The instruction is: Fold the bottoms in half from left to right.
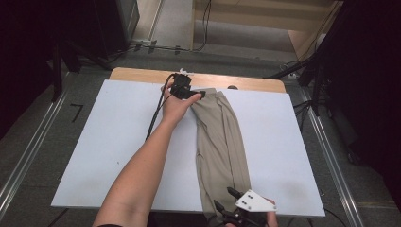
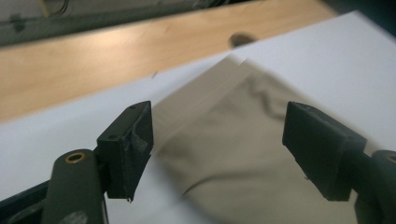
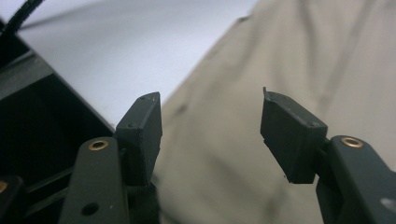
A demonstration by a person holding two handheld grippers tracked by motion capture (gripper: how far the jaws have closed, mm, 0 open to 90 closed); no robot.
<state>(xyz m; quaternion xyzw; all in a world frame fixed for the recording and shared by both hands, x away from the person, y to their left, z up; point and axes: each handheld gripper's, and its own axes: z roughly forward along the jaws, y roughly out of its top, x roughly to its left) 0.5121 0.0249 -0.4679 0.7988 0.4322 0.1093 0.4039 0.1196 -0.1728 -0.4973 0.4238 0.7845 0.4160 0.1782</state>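
Observation:
A khaki garment [image 1: 220,142], folded into a long strip, lies on the white board [image 1: 118,142] from the far edge to the near edge. My left gripper [image 1: 202,93] is at the strip's far end, held by a bare hand and forearm. In the left gripper view it [image 2: 218,121] stands open, the cloth's far corner [image 2: 224,154] lying below the gap, pads clear of it. My right gripper [image 1: 223,197] is at the strip's near end by the board's front edge. In the right gripper view it [image 3: 211,109] is open over the cloth [image 3: 289,51], nothing pinched.
The white board rests on a wooden table whose bare strip [image 1: 142,74] shows along the far edge, with a dark spot [image 1: 231,87] near the garment's end. The left gripper's black cable [image 1: 155,116] trails across the board. Floor rails and stands surround the table.

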